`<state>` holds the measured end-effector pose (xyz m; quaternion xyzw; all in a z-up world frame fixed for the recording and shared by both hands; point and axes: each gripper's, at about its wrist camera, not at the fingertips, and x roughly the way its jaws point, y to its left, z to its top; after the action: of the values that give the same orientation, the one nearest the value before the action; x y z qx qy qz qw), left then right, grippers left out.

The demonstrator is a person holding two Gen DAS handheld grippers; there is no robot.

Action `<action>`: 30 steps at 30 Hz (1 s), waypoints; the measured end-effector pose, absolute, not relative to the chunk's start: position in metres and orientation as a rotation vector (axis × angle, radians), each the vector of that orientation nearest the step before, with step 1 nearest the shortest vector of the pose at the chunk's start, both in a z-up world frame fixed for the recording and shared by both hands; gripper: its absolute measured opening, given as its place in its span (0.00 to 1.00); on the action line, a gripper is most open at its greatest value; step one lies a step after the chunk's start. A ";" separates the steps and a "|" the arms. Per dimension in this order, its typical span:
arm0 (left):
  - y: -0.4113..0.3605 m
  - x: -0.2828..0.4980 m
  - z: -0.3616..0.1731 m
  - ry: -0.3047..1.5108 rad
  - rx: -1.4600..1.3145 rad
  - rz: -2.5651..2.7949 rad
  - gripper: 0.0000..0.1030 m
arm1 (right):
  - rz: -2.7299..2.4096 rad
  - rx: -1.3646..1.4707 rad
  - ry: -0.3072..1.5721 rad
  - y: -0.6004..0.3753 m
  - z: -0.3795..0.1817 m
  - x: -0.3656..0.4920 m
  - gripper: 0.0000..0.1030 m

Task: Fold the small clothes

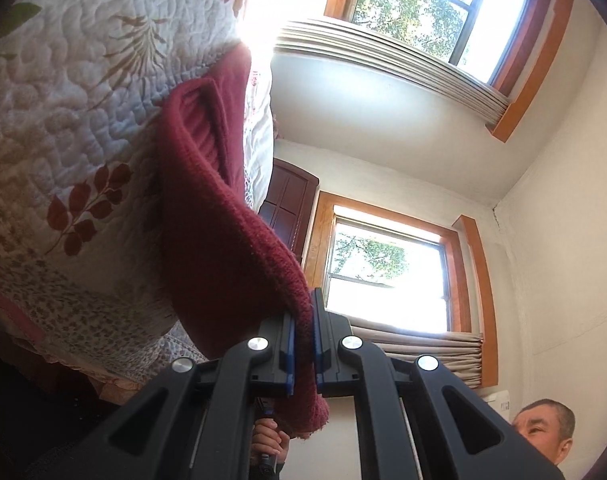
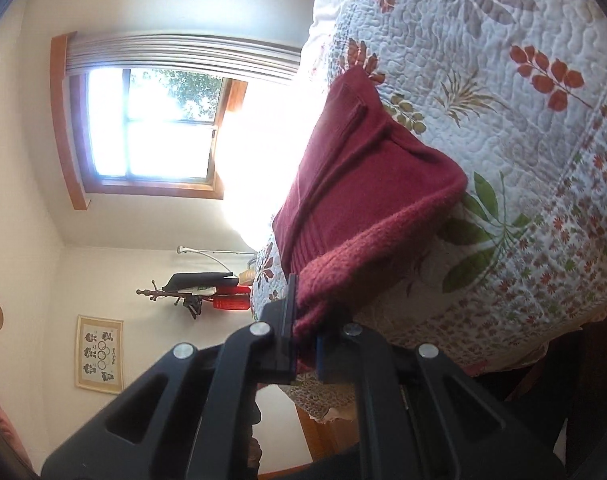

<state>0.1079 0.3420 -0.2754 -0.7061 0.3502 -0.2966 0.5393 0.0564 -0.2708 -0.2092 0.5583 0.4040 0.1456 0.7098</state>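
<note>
Nearest to me, my left gripper has its jaws pinched down on the thick knit edge of the dark red sweater, a loose end hanging below the blue pads. My right gripper is clamped the same way on another part of that near edge, the wool bunched up between the jaws. Both views are rolled on their side, so I am holding the hem raised off the floral quilt while the rest of the garment lies on the bed beyond.

As I judge it, I am mid-fold, carrying the near edge over toward the far one. To do it well I should keep both grips at one height and moving together, so the fold line runs straight and not slanted. I should hold the edge taut between my grippers without stretching the knit. The far part shows a ridge already doubled over; I should lay my edge square on it, then let go only once the wool rests flat.

Farther off, bright windows wash out the far edge.
</note>
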 end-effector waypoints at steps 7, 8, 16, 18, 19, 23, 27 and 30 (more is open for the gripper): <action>0.347 0.178 -0.271 0.881 -1.676 -0.660 0.06 | 0.268 1.174 0.918 -0.267 -0.193 0.130 0.05; 0.348 0.188 -0.273 0.891 -1.682 -0.651 0.06 | 0.257 1.175 0.925 -0.267 -0.195 0.141 0.05; 0.346 0.262 -0.305 0.975 -1.660 -0.576 0.06 | 0.187 1.123 1.055 -0.262 -0.231 0.238 0.05; 0.345 0.277 -0.318 0.981 -1.665 -0.541 0.06 | 0.175 1.110 1.099 -0.263 -0.246 0.261 0.05; 0.345 0.282 -0.325 0.984 -1.671 -0.513 0.06 | 0.172 1.104 1.122 -0.263 -0.254 0.273 0.05; 0.350 0.299 -0.356 0.974 -1.753 -0.407 0.22 | 0.191 1.089 1.200 -0.262 -0.283 0.314 0.12; 0.354 0.309 -0.354 0.941 -1.730 -0.353 0.33 | 0.237 1.080 1.197 -0.270 -0.282 0.340 0.21; 0.358 0.313 -0.335 0.903 -1.682 -0.357 0.42 | 0.283 1.064 1.163 -0.281 -0.268 0.345 0.34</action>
<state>0.3127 0.3576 -0.3354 -0.7150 0.3837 -0.1519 0.5643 0.3454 -0.2810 -0.2676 0.4768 0.5215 0.1271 0.6961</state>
